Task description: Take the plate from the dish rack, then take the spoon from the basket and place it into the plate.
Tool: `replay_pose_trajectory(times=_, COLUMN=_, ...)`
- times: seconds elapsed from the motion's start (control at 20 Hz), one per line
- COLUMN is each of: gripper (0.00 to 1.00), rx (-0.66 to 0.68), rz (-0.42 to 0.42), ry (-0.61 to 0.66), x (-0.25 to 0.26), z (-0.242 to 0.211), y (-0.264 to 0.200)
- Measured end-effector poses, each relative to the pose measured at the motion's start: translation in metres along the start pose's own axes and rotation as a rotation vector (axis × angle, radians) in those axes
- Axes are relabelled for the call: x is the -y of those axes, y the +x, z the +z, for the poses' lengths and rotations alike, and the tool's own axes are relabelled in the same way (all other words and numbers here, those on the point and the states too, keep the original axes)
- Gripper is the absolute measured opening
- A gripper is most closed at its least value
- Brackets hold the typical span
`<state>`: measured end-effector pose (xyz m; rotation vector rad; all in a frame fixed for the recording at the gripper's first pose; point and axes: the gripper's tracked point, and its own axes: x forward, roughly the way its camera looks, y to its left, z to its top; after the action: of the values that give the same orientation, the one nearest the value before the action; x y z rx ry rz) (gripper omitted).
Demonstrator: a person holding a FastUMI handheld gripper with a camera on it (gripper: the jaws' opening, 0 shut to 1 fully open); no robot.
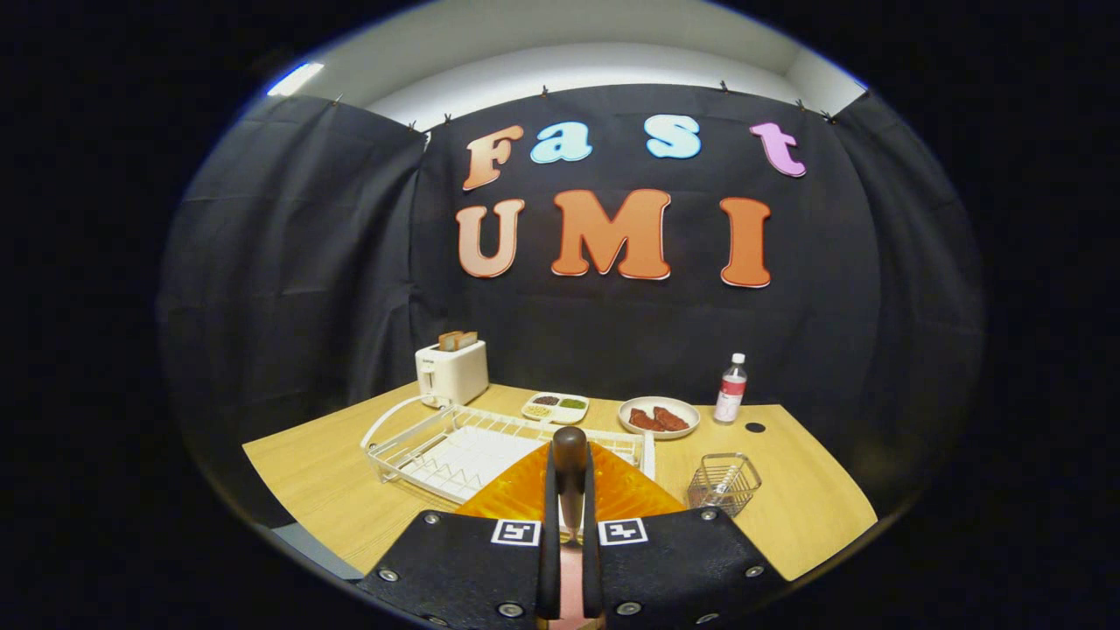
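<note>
Spoon [570,472] gripped by fingers [549,525], wooden table [306,472]

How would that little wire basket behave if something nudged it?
The wire basket looks open-meshed, so probably light and quick to slide on the smooth wooden table. It seems stiff rather than floppy. The hand-held gripper is shut on the spoon.

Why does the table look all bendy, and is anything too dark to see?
In the gripper view, the fisheye lens curves the table; the room's sides fade dark while the orange plate glows bright; the spoon, pinched between the gripper fingers, looks shadowy; the toaster stays sharp.
</note>
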<state>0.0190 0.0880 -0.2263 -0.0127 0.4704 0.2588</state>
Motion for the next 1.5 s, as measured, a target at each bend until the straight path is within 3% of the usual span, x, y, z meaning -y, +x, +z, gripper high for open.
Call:
replay_pose_trajectory(times=0.5, gripper=0.10, rx=-0.104, rz=0.157, ry=0.041, x=-0.054, z=-0.072, y=0.013)
replay_pose_trajectory(times=0.85, gripper=0.12, rx=-0.104, rz=0.174, ry=0.091, x=-0.037, z=-0.081, y=0.001)
replay_pose_trajectory(times=1.0, gripper=0.15, rx=-0.181, rz=0.203, ry=0.127, x=-0.029, z=-0.108, y=-0.012)
replay_pose_trajectory(times=1.25, gripper=0.18, rx=-0.220, rz=0.184, ry=0.168, x=-0.005, z=-0.122, y=-0.019)
replay_pose_trajectory(times=1.35, gripper=0.28, rx=-0.212, rz=0.168, ry=0.166, x=0.002, z=-0.119, y=-0.017)
replay_pose_trajectory(times=1.4, gripper=0.42, rx=-0.206, rz=0.164, ry=0.168, x=0.003, z=-0.116, y=-0.017)
replay_pose_trajectory(times=1.5, gripper=0.60, rx=-0.181, rz=0.151, ry=0.163, x=0.005, z=-0.105, y=-0.016)
